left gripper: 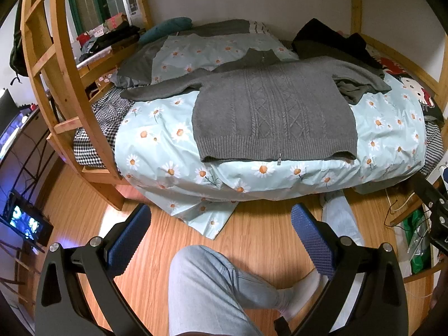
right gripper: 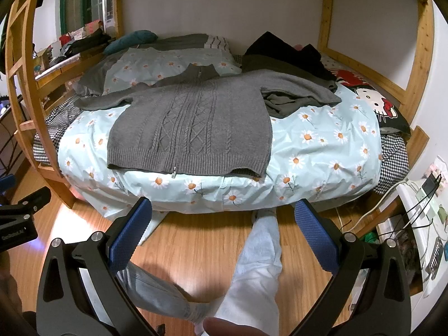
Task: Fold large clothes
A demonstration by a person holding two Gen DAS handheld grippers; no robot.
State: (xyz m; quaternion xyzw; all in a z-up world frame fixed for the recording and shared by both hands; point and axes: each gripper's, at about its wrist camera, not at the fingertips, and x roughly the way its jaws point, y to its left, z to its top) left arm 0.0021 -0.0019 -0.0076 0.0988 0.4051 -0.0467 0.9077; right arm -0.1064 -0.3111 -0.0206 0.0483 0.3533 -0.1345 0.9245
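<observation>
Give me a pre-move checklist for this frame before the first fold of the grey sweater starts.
1. Grey sweater spread flat on the daisy duvet: ok.
2. Both sleeves laid out sideways: ok.
3. Right sleeve clear of other clothes: not ok, it lies over an olive garment.
4. Zipper closed: ok, as far as visible.
5. Left gripper jaws open, empty: ok.
6. Right gripper jaws open, empty: ok; both are short of the bed, above the floor.
</observation>
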